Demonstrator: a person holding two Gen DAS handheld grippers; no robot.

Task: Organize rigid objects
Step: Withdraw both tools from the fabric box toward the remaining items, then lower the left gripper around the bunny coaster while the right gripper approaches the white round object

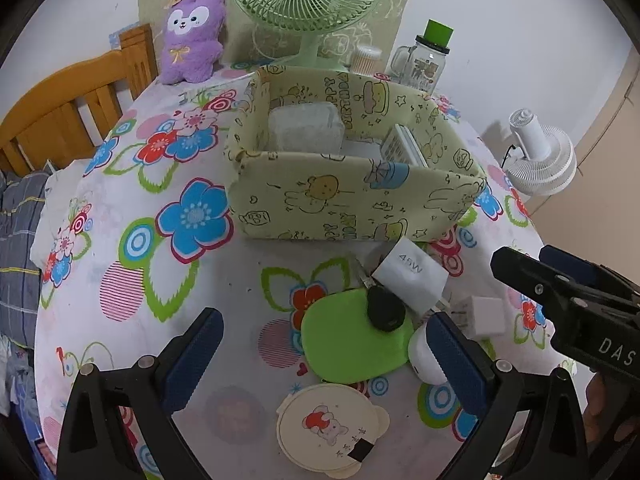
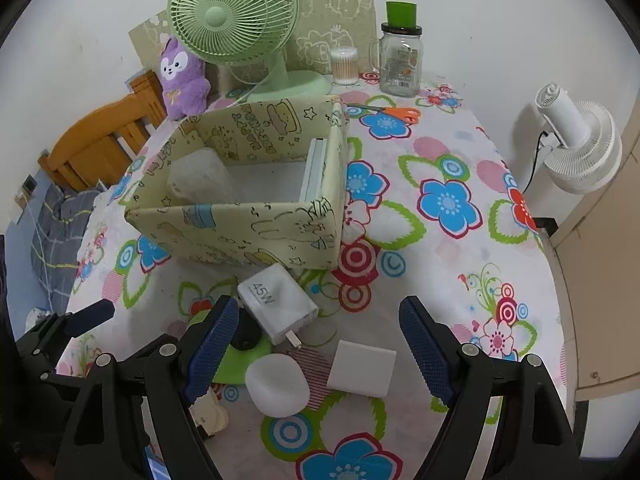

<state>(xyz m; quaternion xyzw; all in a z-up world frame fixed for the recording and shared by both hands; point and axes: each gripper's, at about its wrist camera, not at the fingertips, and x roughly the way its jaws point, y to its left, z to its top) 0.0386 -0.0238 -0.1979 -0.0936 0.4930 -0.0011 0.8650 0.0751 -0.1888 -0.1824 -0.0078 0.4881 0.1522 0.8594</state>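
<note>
A yellow cartoon-print box stands mid-table, also in the right wrist view; a clear plastic container and a flat white item lie inside. In front lie a white 45W charger, a black key fob on a green oval case, a round cream lid, a white rounded case and a small white square adapter. My left gripper is open above the green case. My right gripper is open above the white case and adapter.
At the back stand a green fan, a purple plush, a cotton swab jar and a glass jar. Orange scissors lie behind the box. A white fan hangs right. A wooden bed frame is left.
</note>
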